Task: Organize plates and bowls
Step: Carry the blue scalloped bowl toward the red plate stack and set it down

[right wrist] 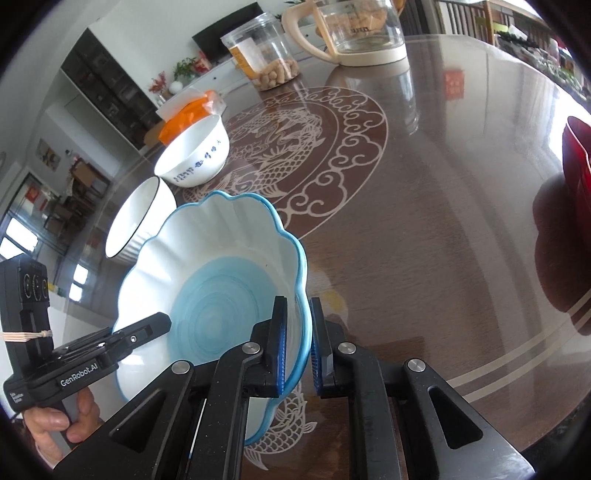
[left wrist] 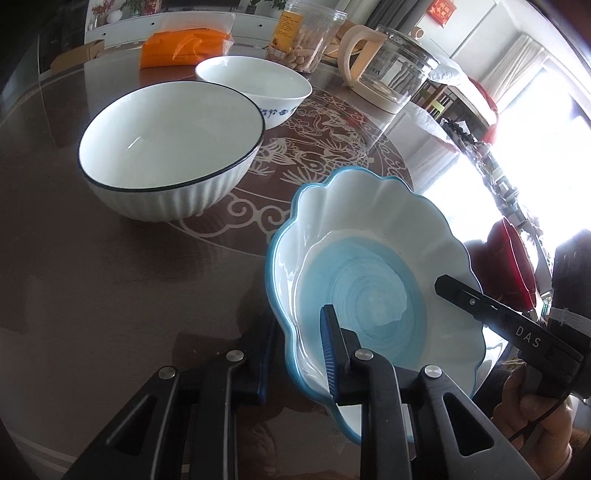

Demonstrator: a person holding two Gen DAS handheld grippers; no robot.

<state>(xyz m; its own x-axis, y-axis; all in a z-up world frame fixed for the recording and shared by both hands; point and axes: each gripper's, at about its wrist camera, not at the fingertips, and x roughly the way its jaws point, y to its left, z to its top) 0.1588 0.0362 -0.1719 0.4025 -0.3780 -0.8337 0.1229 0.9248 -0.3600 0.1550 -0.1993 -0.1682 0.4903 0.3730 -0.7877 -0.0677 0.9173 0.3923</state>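
Currently both of my grippers grip the same blue scalloped bowl (left wrist: 365, 280). My left gripper (left wrist: 295, 362) has its jaws narrowed onto the near rim: one blue-padded finger (left wrist: 330, 354) sits inside the bowl, the other lies outside the wall, partly hidden. My right gripper (right wrist: 297, 343) pinches the opposite rim the same way, one pad inside, one outside; the inner pad presses the wall, and whether the outer pad touches the rim I cannot tell. In the left wrist view the right gripper's black finger reaches over the far-right rim; in the right wrist view the left gripper's body, marked GenRobot.AI, shows at lower left with my hand (right wrist: 55, 424) around its grip.

Bowl is tilted, its blue swirled floor facing both cameras. Whether its base touches the table (left wrist: 92, 277) I cannot tell.

Outward: a white ribbed bowl with dark rim (left wrist: 170, 147) stands upright on the table just beyond and to the left of the held bowl. Just behind it, a white bowl with blue pattern (left wrist: 255, 88), upright; the two look touching or nearly so. Table is dark brown and glossy with a pale dragon medallion (right wrist: 295, 147) at centre.

Further back: an orange packet (left wrist: 181, 48), a clear plastic jar of snacks (left wrist: 303, 33), a glass kettle with cream handle (left wrist: 391, 62). A red object (right wrist: 578, 173) sits at the right table edge.
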